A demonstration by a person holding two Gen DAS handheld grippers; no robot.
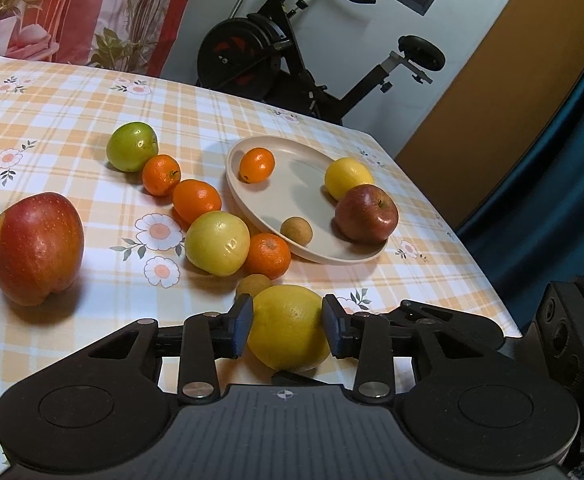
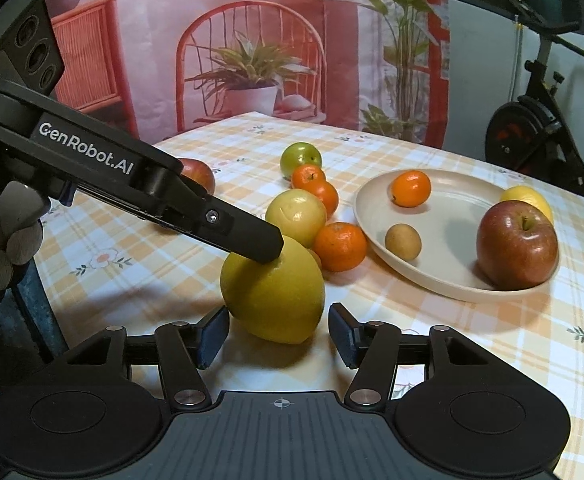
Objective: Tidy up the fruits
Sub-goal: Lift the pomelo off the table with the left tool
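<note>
A large yellow lemon [image 1: 290, 328] lies on the checked tablecloth near the front edge. My left gripper [image 1: 288, 324] has its blue pads against both sides of it, with no gap showing. In the right wrist view one of its fingers [image 2: 252, 236] rests on the lemon's [image 2: 274, 296] upper end. My right gripper [image 2: 276, 336] stands open around the same lemon, a narrow gap at each pad. A beige plate [image 1: 232, 184] holds a tangerine [image 1: 257, 165], a smaller lemon [image 1: 348, 178], a red apple [image 1: 366, 214] and a small brown fruit [image 1: 297, 231].
Left of the plate a row of loose fruit runs back: a green apple [image 1: 132, 146], three tangerines [image 1: 196, 200], a yellow-green apple [image 1: 217, 243]. A big red apple [image 1: 34, 248] sits far left. An exercise bike [image 1: 292, 52] stands behind the table.
</note>
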